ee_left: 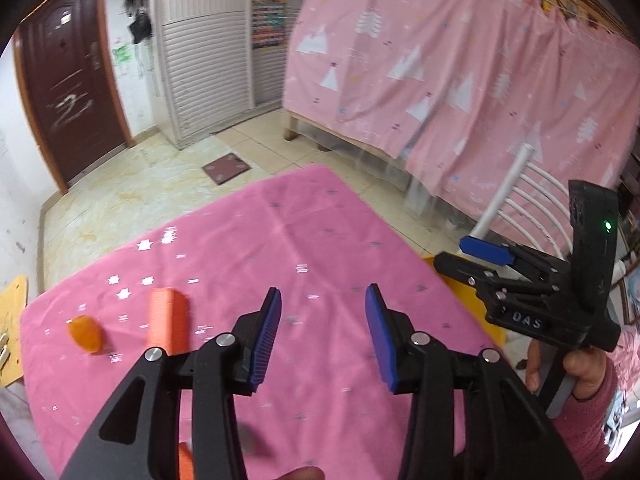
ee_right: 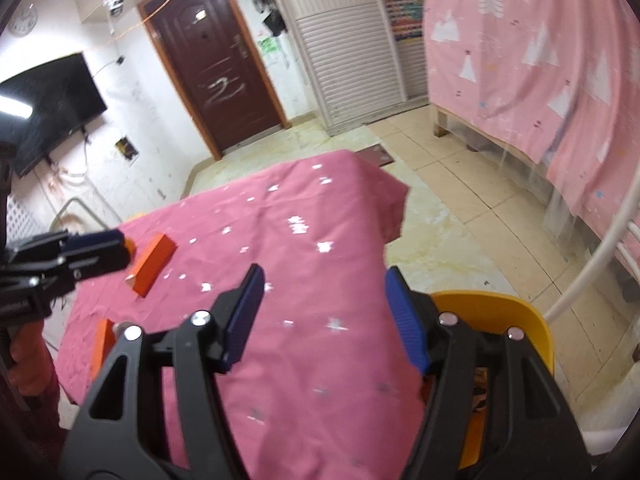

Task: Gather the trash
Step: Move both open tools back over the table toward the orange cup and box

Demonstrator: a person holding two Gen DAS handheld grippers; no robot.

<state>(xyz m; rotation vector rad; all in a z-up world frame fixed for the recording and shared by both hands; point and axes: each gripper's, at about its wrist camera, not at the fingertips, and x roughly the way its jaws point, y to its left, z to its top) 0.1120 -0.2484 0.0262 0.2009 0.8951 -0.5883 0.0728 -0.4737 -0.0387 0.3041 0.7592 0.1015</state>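
From my left wrist camera I see the left gripper (ee_left: pixel 323 330) tilted downward over the pink tablecloth (ee_left: pixel 320 240), its two blue pads parted to a moderate gap with only cloth showing between them, so it holds nothing; at about three o'clock in that view the right gripper (ee_left: pixel 480 254) hangs off the table's right edge, seen from the side, gripped by a hand (ee_left: pixel 568 364) in a pink sleeve (ee_left: pixel 592 420), its blue pad pointing toward nine o'clock; from this side I cannot tell how far its jaws stand apart. My right wrist camera settles it: the right gripper (ee_right: pixel 324 312) also slants downward, its pads set wider than the left pair, nothing between them but cloth and floor; its right pad sits above the yellow bin (ee_right: pixel 532 328) at roughly four o'clock, just beside the table's edge. The trash lies on the cloth: an orange block (ee_left: pixel 168 316) at nine o'clock of the left gripper, lying flat, with a small amber piece (ee_left: pixel 85 333) just beside it, further toward nine o'clock and apart from it; a second orange piece (ee_left: pixel 185 460) shows at seven o'clock, partly hidden by the gripper's frame. In the right view the left gripper (ee_right: pixel 116 250) reaches in from nine o'clock, its tip near the orange block (ee_right: pixel 154 264), though whether they touch I cannot tell; a brown door (ee_right: pixel 224 76) stands at twelve o'clock beyond the table.
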